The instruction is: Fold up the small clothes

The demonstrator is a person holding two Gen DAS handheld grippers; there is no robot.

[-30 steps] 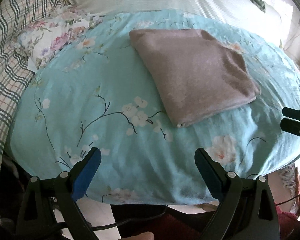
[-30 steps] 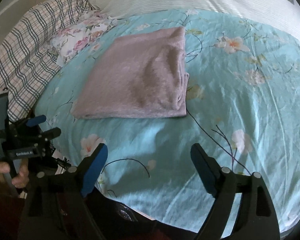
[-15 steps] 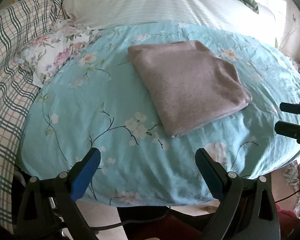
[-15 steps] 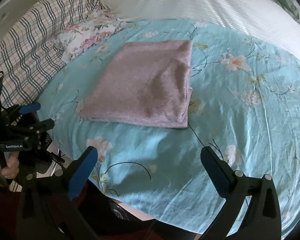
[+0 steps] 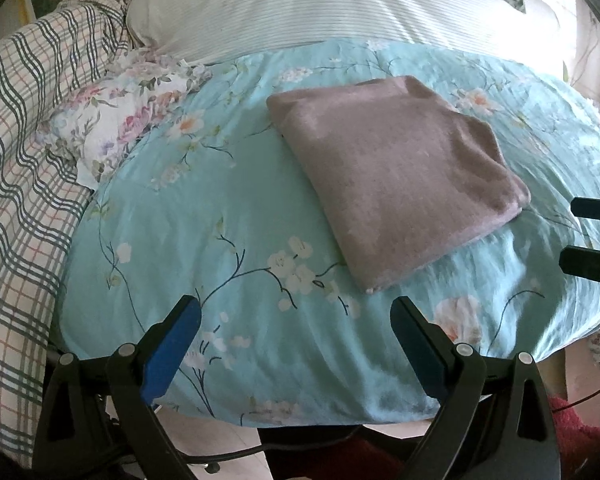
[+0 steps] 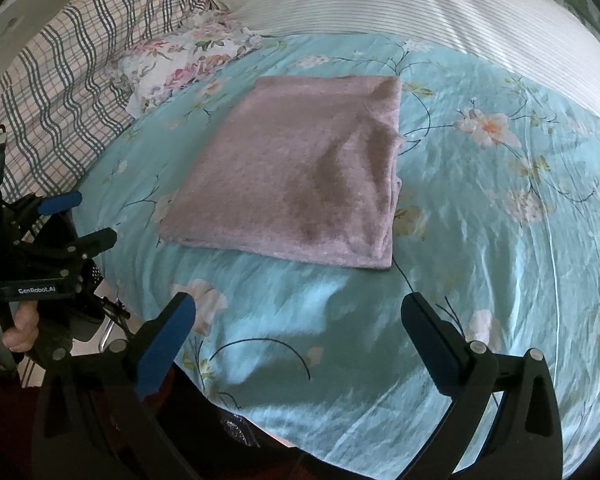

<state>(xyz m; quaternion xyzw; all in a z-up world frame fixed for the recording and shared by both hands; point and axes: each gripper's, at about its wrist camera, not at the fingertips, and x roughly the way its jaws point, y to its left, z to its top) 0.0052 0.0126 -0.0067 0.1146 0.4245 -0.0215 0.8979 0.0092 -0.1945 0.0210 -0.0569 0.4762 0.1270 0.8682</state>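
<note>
Mauve folded cloth lies flat on my teal floral bedspread. Left gripper spread wide, empty. Right gripper just opened fully, nothing between; far layers possibly uneven.

The folded cloth lies flat on the bed cover, toward its middle. A small pillow lies at the cover's far left edge, against a blanket along the left side. A large pillow lies behind the cover. Both hand-held grippers are at the near edge, apart from the cloth: left hand-held gripper, right hand-held gripper.
</note>
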